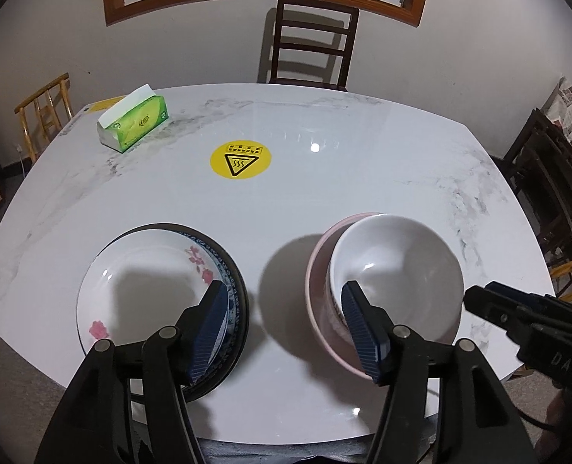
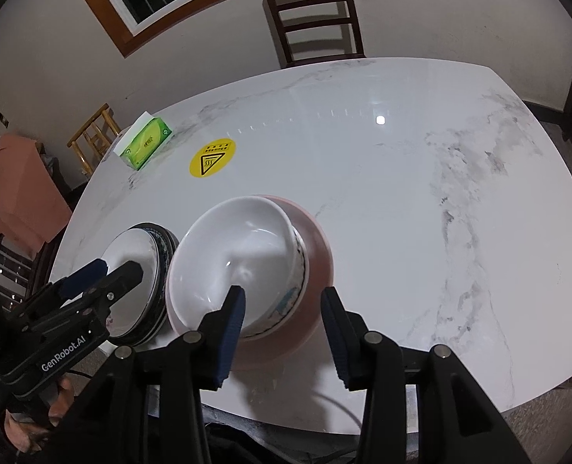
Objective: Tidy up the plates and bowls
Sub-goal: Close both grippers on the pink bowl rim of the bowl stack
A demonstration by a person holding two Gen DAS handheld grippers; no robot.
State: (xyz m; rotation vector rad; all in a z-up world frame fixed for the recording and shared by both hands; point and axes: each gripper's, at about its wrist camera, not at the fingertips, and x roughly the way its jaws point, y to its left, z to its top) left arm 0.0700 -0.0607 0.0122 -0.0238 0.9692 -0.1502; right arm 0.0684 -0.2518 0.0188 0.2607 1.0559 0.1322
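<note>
Left gripper (image 1: 286,324): jaws spread, holding nothing, between the two stacks.
Right gripper (image 2: 284,328): jaws spread, empty, astride the bowls' near rim.
Plates (image 1: 146,270): stacked, near edge, left.
White bowl (image 1: 398,266): tilted inside pink bowl (image 2: 316,247), near edge of the surface (image 1: 324,193).

Both cameras ride on the handheld grippers, looking steeply down and forward over the near edge of the marble table (image 1: 324,193). The left wrist view sits close above the stacked plates (image 1: 150,282); the right wrist view sits close above the nested bowls (image 2: 239,255). Both share the dishes, the yellow warning sticker (image 1: 240,159) and the tissue pack (image 2: 144,146).
</note>
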